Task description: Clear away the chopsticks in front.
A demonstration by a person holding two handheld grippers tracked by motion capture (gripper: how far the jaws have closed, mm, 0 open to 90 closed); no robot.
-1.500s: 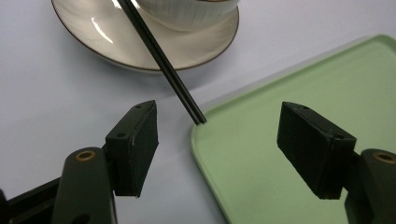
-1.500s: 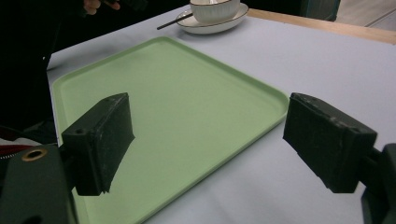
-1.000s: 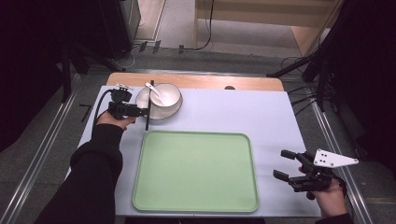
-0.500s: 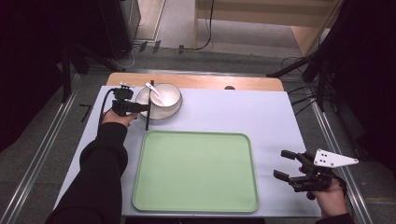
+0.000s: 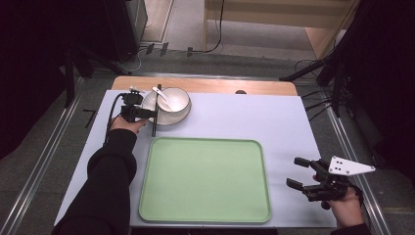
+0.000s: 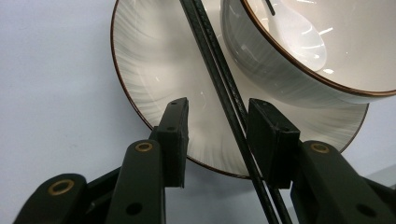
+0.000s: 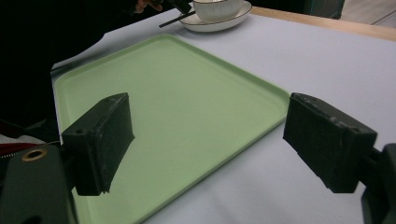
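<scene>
Chopsticks (image 6: 219, 79) cut off at top and bottom edges of left gripper view, far ends unseen, bowl (image 6: 308, 51) and spoon (image 6: 299, 32) cropped by top and right edges, contact between chopsticks and fingers (image 6: 273, 140) unclear, tray (image 7: 187, 116) near corner behind fingers (image 7: 100, 140).

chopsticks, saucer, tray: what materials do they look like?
Chopsticks: black, smooth, slightly glossy, likely lacquered wood or plastic; can't tell which. Saucer: glazed ceramic by the look, white with faint grey streaks, brown rim line, glare spots. Tray: matte pale green, moulded raised rim, probably plastic.
</scene>
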